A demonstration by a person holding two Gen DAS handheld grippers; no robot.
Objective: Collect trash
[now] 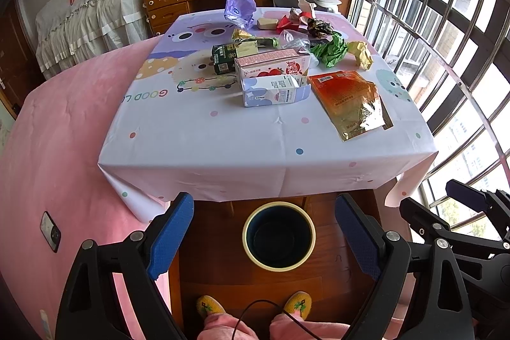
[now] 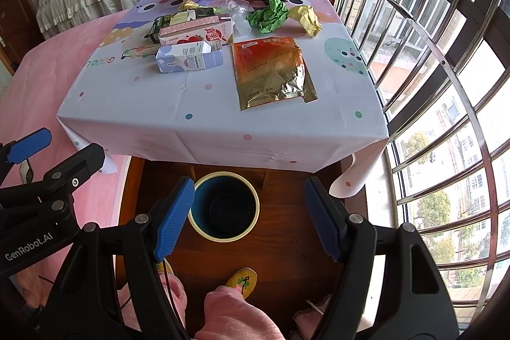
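Left claw (image 1: 264, 236): blue pads spread wide apart, nothing between them, held low in front of the table edge. Right claw (image 2: 248, 212): pads likewise wide apart and empty, just beside the left one.

Bin (image 1: 279, 236): 1 round container, cream rim, dark blue inside, standing on the wooden floor (image 1: 223, 276) below the near table edge, framed between the pads of each claw. Nothing can be seen inside it.

Person: 2 yellow embroidered slippers (image 1: 298, 303) and pink trouser legs at the bottom of both views.

Table (image 1: 223, 142): covered by a pale cartoon-print cloth. Trash all lies on its far half:
- 1 orange-and-gold foil pouch (image 1: 349, 102), flat, nearest the right edge.
- 1 lilac-and-white carton (image 1: 274, 91), on its side, just left of the pouch.
- 1 pink carton (image 1: 271, 64), on its side, touching the lilac one behind it.
- 1 dark green carton (image 1: 224, 58), behind and left.
- 1 crumpled green paper (image 1: 330, 50) and 1 crumpled yellow paper (image 1: 361, 54), side by side.
- 1 purple plastic bag (image 1: 239, 10) and 1 red wrapper (image 1: 287, 23) near the far edge.
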